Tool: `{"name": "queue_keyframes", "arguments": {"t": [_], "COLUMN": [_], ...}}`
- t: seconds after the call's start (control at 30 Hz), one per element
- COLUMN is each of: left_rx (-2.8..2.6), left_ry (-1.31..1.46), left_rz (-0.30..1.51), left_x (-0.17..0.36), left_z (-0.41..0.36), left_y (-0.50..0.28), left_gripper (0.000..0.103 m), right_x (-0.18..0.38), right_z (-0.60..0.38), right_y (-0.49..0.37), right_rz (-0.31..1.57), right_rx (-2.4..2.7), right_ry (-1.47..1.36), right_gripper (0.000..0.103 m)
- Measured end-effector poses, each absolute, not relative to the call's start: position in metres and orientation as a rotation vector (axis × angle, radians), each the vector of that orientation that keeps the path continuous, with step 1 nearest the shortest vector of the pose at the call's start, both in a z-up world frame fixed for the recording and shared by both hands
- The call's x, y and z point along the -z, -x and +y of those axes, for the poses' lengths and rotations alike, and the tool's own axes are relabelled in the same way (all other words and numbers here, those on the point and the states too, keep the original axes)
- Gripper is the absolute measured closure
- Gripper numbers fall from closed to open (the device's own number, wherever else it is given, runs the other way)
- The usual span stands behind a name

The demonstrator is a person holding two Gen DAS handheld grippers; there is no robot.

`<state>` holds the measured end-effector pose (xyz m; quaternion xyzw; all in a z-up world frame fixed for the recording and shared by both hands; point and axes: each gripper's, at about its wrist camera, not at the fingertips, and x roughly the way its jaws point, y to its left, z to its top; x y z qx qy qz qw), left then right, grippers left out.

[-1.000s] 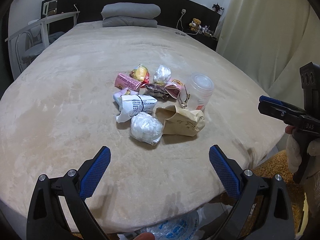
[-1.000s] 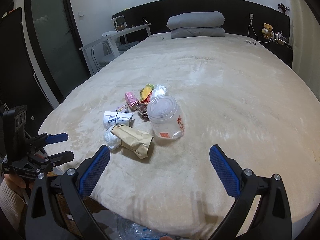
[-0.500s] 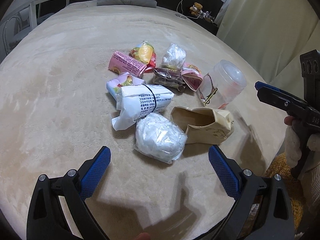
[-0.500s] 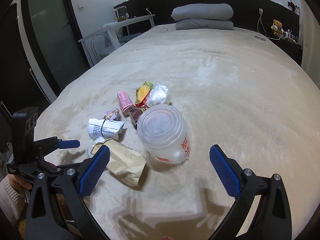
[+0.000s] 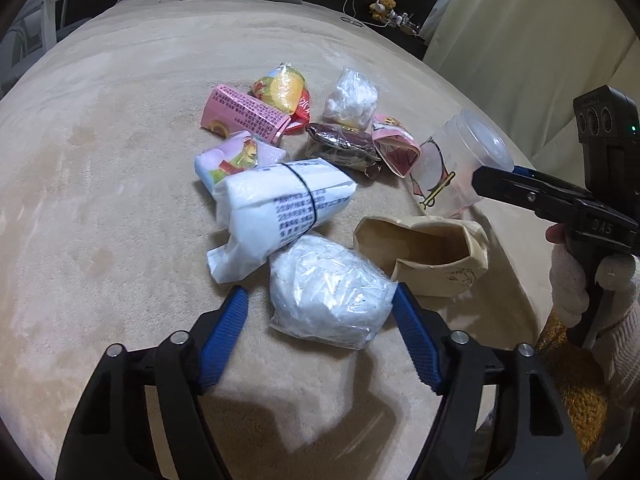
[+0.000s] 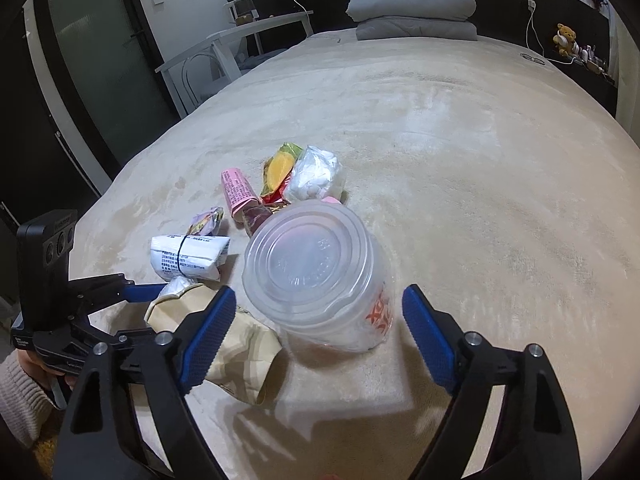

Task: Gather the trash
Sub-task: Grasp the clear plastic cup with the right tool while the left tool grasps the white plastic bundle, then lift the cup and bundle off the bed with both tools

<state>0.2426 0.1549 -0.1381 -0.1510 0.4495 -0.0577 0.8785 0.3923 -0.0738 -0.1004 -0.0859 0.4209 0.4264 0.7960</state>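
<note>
A pile of trash lies on the beige bed (image 5: pixel 100 200). My left gripper (image 5: pixel 320 308) straddles a crumpled white plastic bag (image 5: pixel 328 292); its jaws are closing, the right pad at the bag's edge, the left pad still apart. My right gripper (image 6: pixel 318 300) straddles a clear lidded cup (image 6: pixel 312 276) lying on its side; its jaws are closing with narrow gaps on both sides. A brown paper bag (image 5: pixel 424 252) lies between bag and cup. In the left wrist view the right gripper (image 5: pixel 520 192) reaches the cup (image 5: pixel 460 160).
Behind lie a banded white packet (image 5: pixel 280 208), a pink carton (image 5: pixel 244 114), a yellow-red wrapper (image 5: pixel 284 92), a small white bag (image 5: pixel 352 100) and a dark wrapper (image 5: pixel 340 146). Grey pillows (image 6: pixel 412 12) sit at the headboard. The bed's edge runs close on the right, by a curtain (image 5: pixel 520 40).
Both grippers came forward and down onto the pile. Their jaws, wide before, have narrowed: the left around the white bag, the right around the clear cup.
</note>
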Motion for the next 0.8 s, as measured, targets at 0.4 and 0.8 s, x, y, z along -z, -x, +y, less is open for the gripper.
{"name": "queue_keyframes", "arguments": {"t": [0.4,0.8], "left_rx": [0.113,0.106], "left_ry": [0.292,0.283], "left_rz": [0.895,0.834], "left_x": [0.129,0.102], "left_z": [0.15,0.144], "left_y": [-0.234,-0.206], "left_gripper": [0.048,0.049], "right_x": [0.092,0.063], "right_z": [-0.082,-0.107], "right_y": [-0.388,-0.364], "right_rz": [0.871,0.819], "right_rx": [-0.898,-0.878], "right_ry": [0.185,0.164], "right_gripper": [0.035,0.035]}}
